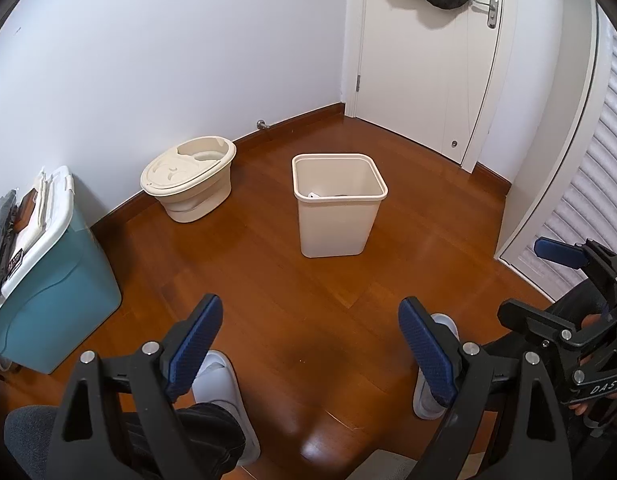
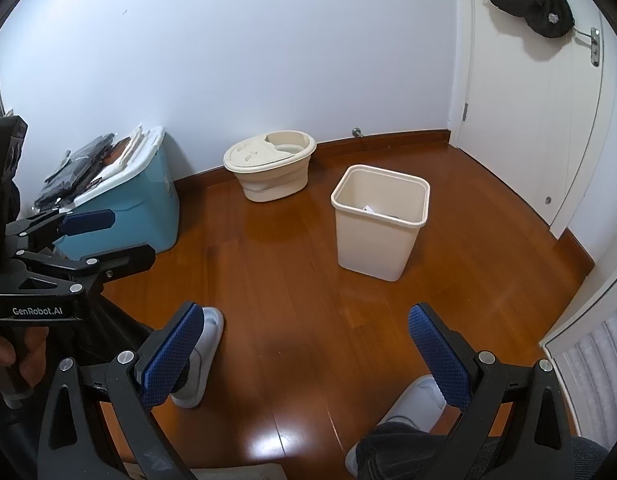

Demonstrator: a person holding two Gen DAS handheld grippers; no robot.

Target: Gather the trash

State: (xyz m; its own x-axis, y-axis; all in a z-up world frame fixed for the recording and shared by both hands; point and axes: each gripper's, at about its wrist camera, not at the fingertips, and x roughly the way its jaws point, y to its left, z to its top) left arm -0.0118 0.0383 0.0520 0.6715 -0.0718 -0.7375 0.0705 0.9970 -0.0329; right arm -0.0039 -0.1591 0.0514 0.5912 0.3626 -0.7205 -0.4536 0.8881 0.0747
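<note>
Slippers (image 1: 224,392), then bin (image 1: 336,236) holding scraps (image 1: 313,195)

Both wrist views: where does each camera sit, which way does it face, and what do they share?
Left wrist: on the open left gripper, facing down and forward at the bin; slippers and right gripper show.
Right wrist: on the open right gripper, same heading; slippers and left gripper show.
Shared: bin, mop bucket, blue box, door.
</note>
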